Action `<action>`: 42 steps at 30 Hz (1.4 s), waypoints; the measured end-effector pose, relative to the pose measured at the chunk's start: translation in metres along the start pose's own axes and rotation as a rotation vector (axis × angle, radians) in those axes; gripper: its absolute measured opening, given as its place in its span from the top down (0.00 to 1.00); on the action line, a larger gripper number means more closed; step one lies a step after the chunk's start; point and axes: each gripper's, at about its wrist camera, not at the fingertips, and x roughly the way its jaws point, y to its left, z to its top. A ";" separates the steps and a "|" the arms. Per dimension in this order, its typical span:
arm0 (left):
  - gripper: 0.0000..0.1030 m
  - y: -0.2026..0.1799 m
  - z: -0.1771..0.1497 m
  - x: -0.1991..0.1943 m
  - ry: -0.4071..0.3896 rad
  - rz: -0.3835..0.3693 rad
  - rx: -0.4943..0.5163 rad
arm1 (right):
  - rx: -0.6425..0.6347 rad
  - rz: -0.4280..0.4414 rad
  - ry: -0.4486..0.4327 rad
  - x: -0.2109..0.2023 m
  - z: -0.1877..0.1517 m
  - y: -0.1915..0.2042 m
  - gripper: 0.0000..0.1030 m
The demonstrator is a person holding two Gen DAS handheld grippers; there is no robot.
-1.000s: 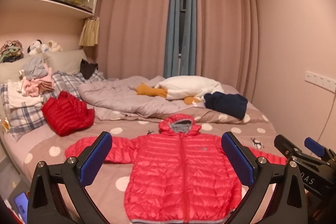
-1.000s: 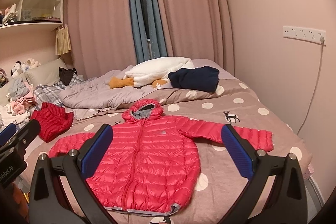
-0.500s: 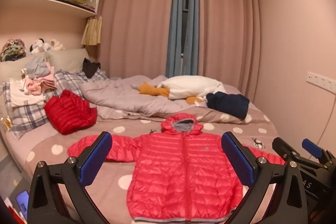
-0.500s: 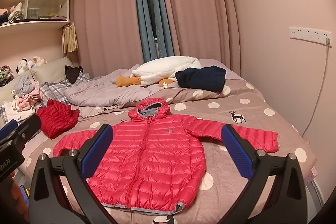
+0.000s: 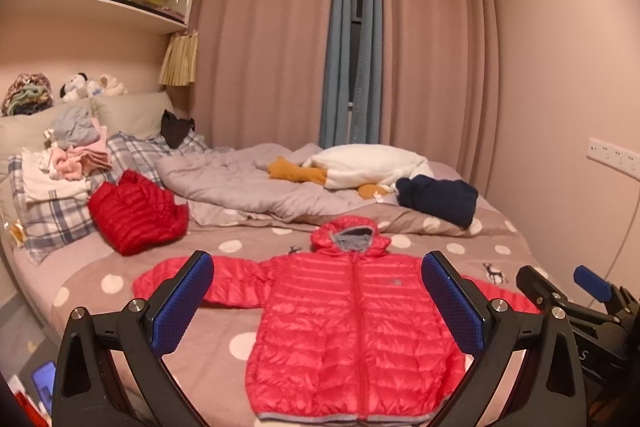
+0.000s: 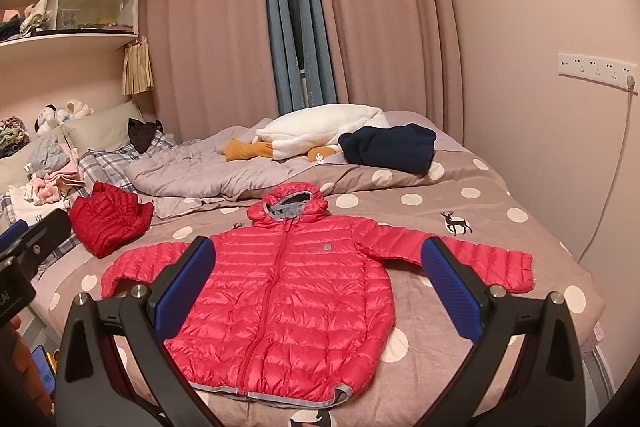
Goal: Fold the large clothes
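A red hooded puffer jacket (image 5: 352, 331) (image 6: 288, 291) lies flat and zipped on the polka-dot bed, front up, both sleeves spread sideways, hood toward the far side. My left gripper (image 5: 316, 303) hovers open above the near edge of the bed, short of the jacket's hem, holding nothing. Over the same near edge my right gripper (image 6: 318, 287) is open too, its blue pads wide apart and clear of the fabric. The right gripper (image 5: 576, 291) also shows at the right edge of the left wrist view.
A second red puffer jacket (image 5: 136, 215) lies crumpled at the left by plaid pillows (image 5: 48, 223) stacked with folded clothes. A grey duvet (image 5: 256, 187), a white plush goose (image 5: 368, 167) and a navy garment (image 5: 438, 197) fill the far side. A wall runs along the right.
Both grippers have drawn back and risen slightly, so the jacket sits lower and smaller in view. Neither gripper has changed its opening; the jacket has not moved.
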 end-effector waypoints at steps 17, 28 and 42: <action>0.00 -0.002 -0.002 -0.005 0.001 -0.034 0.019 | -0.005 -0.025 -0.001 -0.002 0.001 -0.002 0.00; 0.00 0.002 -0.005 -0.006 0.009 -0.018 0.012 | -0.008 -0.007 0.007 0.002 0.001 -0.001 0.00; 0.00 0.007 -0.007 -0.009 0.010 -0.028 0.014 | -0.018 -0.010 0.012 0.000 -0.002 0.004 0.00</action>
